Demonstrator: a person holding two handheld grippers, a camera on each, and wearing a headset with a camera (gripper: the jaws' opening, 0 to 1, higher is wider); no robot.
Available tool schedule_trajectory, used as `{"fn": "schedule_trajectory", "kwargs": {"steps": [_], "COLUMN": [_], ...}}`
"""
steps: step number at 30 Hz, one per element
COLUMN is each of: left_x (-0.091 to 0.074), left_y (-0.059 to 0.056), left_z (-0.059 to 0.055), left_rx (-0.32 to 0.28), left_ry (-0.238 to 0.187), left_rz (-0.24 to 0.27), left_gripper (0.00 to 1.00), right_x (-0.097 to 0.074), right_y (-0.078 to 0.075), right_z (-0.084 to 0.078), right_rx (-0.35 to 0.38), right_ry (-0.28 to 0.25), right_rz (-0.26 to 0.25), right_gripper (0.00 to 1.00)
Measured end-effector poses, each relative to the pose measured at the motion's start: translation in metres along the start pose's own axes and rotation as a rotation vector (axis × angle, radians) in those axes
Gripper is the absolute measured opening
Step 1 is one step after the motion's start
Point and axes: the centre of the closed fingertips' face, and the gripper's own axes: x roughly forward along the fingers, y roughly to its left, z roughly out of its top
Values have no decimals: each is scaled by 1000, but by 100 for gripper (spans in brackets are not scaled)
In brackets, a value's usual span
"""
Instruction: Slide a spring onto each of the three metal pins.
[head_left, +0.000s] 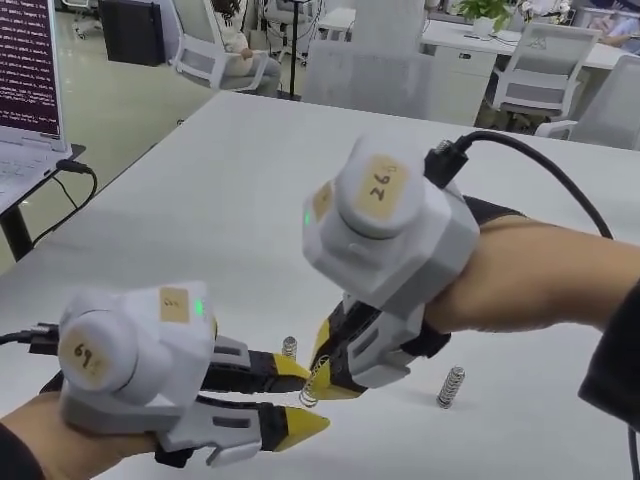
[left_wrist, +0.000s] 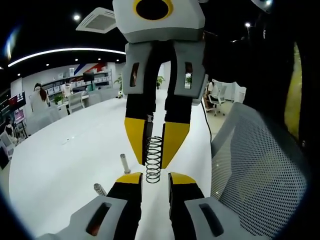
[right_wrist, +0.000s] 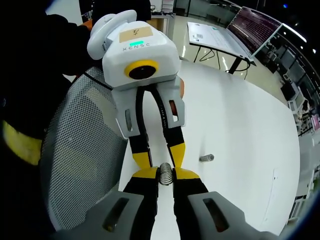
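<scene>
Right gripper (right_wrist: 165, 175): clenched on a spring (left_wrist: 154, 160). The yellow tips pinch the coil across its sides and leave its ends free, which I take to be so that a pin can enter it.
Spring: it hangs upright between the right jaws, off the white table (head_left: 250, 200), in the gap between the two grippers. Its lower end dips down between the tips of the left gripper.
Left gripper (head_left: 305, 398): released, jaws spread, with nothing visibly gripped. It faces the right gripper nose to nose, probably to steady or guide the coil. Whether a tip actually touches the spring I cannot tell.
Nearest pin (left_wrist: 122, 162): a short metal stub standing on the table just beyond the jaws, on the side away from the person. From the left gripper view it looks bare, so it seems the likely target.
Far coil (head_left: 451, 387): it stands upright on the table, well apart on the right gripper's side. It could be a spring already seated on a pin or a loose one; I cannot say which.
Third piece (left_wrist: 100, 189): a small ribbed object close by the left gripper, too small to make out.
Progress: the held spring is not yet on a pin. It would need lining up squarely over the stub, since a tilted coil would catch on the top.
</scene>
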Motion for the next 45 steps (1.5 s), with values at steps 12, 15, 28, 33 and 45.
{"fn": "schedule_trajectory", "kwargs": {"steps": [12,15,28,33,45], "left_x": [-1,-1,-8,-12,-23], "left_y": [0,3,9,9,9], "left_z": [-2,-2,-7,-11,-16], "left_rx": [-54,-78,-109,-119,-129], "left_ry": [5,4,10,17,29], "left_rz": [5,18,51,59,86], "left_gripper": [32,40,56,58,61], "right_x": [-5,-7,-7,-9,-17], "right_y": [-6,-8,-10,-12,-21], "right_z": [-7,-8,-11,-13,-24], "right_rx": [12,14,14,22,44], "right_ry": [6,6,15,14,31], "right_rz": [-19,-22,-31,-35,-50], "right_gripper": [8,8,8,8,8]}}
